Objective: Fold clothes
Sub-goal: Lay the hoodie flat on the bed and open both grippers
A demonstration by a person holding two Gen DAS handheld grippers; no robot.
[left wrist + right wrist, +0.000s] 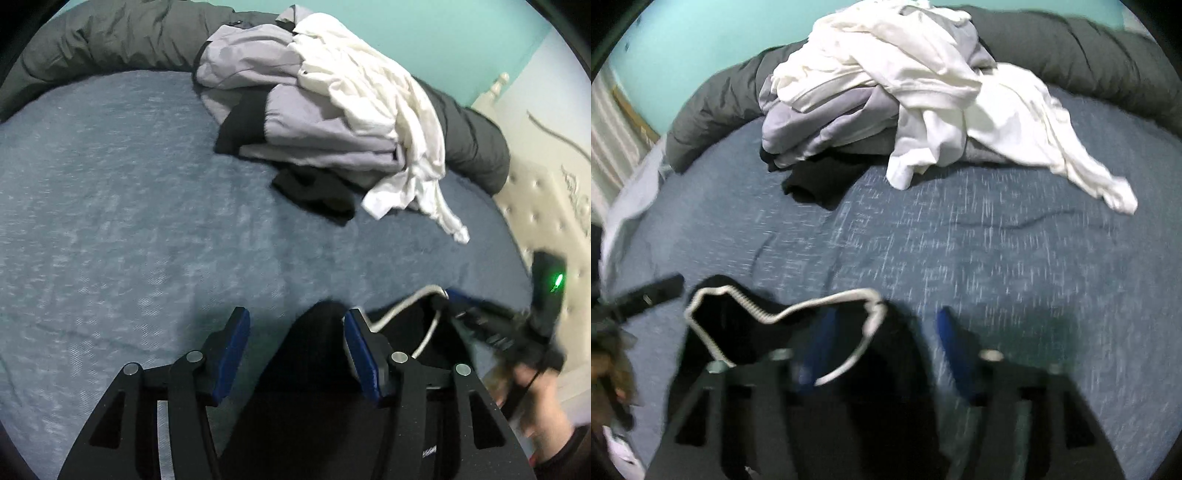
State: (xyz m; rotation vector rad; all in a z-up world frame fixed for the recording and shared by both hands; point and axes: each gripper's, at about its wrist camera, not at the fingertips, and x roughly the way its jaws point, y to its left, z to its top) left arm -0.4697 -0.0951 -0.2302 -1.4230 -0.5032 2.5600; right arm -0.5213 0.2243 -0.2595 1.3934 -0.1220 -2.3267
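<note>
Setting: a bed [110, 206] spread with a blue-grey heathered blanket, a dark green duvet [96, 40] bunched along its far edge against a turquoise wall [461, 33].

Left claw [295, 334]: jaws spread wide, blue pads apart. A black garment with white piping [317, 354] rises into the gap and lies against the inner face of the right-hand pad; the left-hand pad stands clear of it over bare blanket. Released, nothing pinched.

Right claw [884, 345]: blurred in its own camera. The two blue pads show well apart, with the black garment [886, 369] draped over the left-hand finger and filling part of the gap. Open, by the spacing of the pads; whether the cloth is caught on anything cannot be told.

Black garment: at the near edge of the bed, directly under both claws, its white trim [775, 314] looping across the cloth in a wavy outline.

Clothes pile [325, 110]: at the far side of the bed, well apart from both claws, resting against the duvet. A crumpled white shirt [923, 85] lies on top, one end trailing onto the blanket; pale grey garments [820, 122] are stacked beneath, and a black piece [816, 181] pokes out at the bottom.

Seen from the left: the right-hand device with a green light [556, 282], held beside a cream tufted headboard [546, 199].
</note>
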